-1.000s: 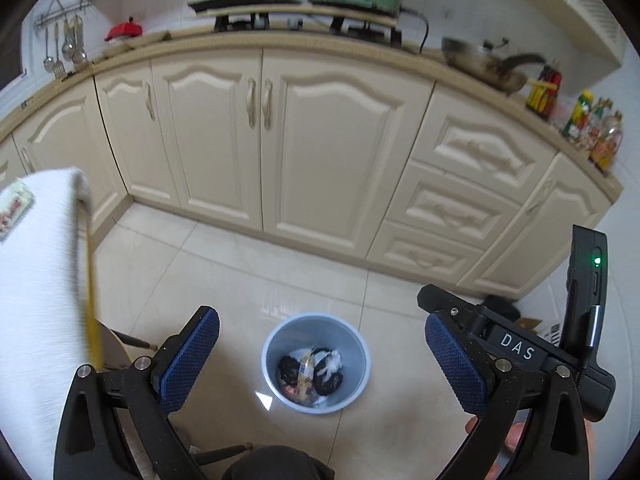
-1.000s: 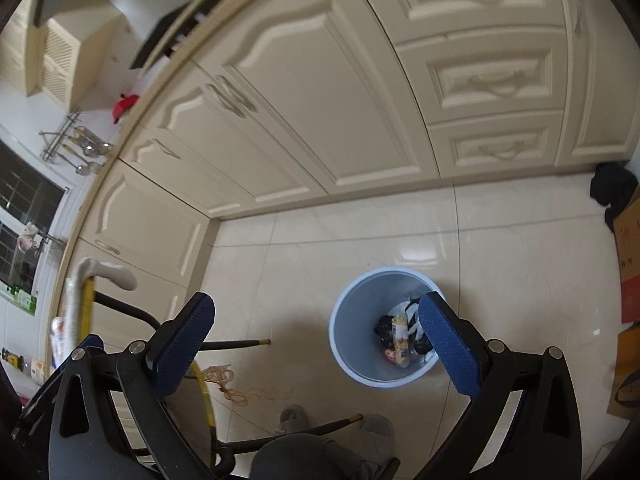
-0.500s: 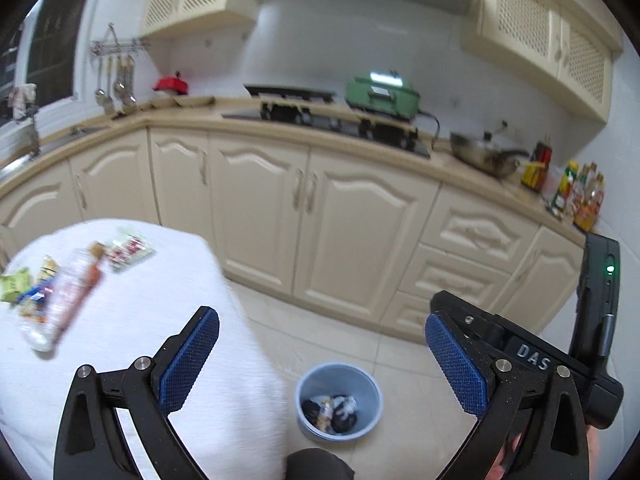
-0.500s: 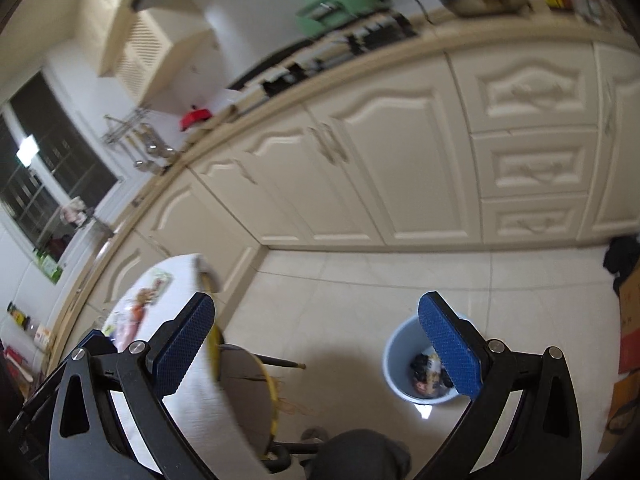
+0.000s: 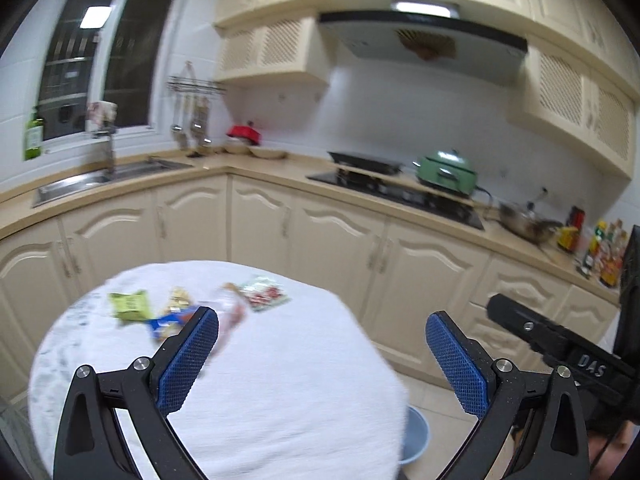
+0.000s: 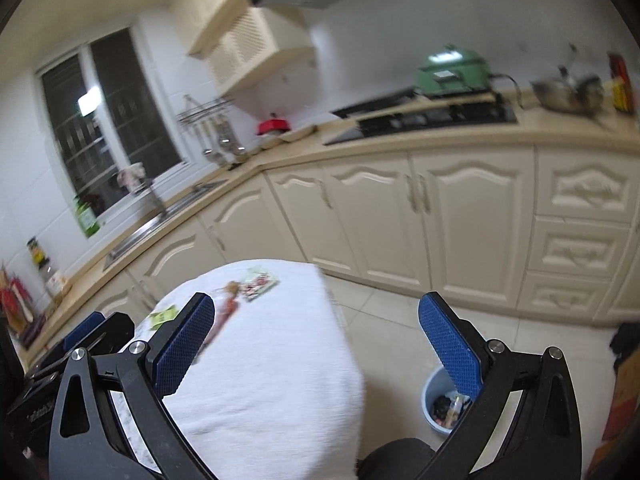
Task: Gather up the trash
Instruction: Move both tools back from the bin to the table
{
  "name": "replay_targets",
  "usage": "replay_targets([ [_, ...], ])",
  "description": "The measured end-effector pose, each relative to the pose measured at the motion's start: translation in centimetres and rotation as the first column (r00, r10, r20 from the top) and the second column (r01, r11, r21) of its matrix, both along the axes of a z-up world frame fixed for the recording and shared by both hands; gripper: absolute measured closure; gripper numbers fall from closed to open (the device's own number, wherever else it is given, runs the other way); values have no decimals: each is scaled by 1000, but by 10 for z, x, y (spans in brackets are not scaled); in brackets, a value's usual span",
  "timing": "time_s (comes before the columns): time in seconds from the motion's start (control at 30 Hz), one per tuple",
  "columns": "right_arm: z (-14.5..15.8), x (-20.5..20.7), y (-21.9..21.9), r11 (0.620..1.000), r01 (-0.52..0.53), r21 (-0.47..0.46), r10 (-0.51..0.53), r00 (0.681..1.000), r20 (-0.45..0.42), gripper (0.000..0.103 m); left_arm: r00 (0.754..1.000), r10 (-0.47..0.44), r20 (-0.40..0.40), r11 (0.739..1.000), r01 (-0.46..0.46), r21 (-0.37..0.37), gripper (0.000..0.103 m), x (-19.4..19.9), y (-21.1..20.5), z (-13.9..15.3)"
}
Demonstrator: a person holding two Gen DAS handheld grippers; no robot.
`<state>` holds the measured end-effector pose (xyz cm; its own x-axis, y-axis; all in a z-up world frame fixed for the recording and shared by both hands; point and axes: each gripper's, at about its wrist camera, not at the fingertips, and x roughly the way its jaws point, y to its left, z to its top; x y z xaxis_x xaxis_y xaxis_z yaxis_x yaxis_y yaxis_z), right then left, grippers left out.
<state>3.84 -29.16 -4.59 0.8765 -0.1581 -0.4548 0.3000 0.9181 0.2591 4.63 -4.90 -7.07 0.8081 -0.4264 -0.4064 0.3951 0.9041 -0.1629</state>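
Several wrappers lie on the far side of a round table with a white cloth (image 5: 280,380): a green packet (image 5: 129,305), a blue and yellow packet (image 5: 168,322), a clear wrapper with red (image 5: 232,316) and a red-printed packet (image 5: 262,293). The red-printed packet also shows in the right wrist view (image 6: 258,283). My left gripper (image 5: 322,354) is open and empty above the cloth. My right gripper (image 6: 316,346) is open and empty over the table's right edge. The blue trash bin (image 6: 434,400), holding trash, stands on the floor to the right; its rim peeks out in the left wrist view (image 5: 416,436).
Cream kitchen cabinets (image 5: 332,252) run behind the table, with a sink (image 5: 96,178), a hob (image 5: 392,194) and a green cooker (image 5: 446,172) on the counter. A cardboard box (image 6: 624,392) sits on the tiled floor at far right.
Both views have swung up from the bin on the floor to the table top. The wrappers have come into view ahead. Both grippers stay open and empty.
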Motion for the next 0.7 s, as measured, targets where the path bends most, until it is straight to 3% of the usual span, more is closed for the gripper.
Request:
replay_targets([
  [0.23,7,20,68,990,-109,-95,109,994,-8,0,991,137,-10,990,-137,-23,1,-36,70,-14],
  [0.4,-2,46,95,980,-164,-111,160,986,-44,0,979,200,-23,980,-201,-10,1,-45,103,-25],
  [0.7,-39,109,123,970,-227,-91,212,966,-145,0,962,245,-117,969,-243,30,1,8,106,-38],
])
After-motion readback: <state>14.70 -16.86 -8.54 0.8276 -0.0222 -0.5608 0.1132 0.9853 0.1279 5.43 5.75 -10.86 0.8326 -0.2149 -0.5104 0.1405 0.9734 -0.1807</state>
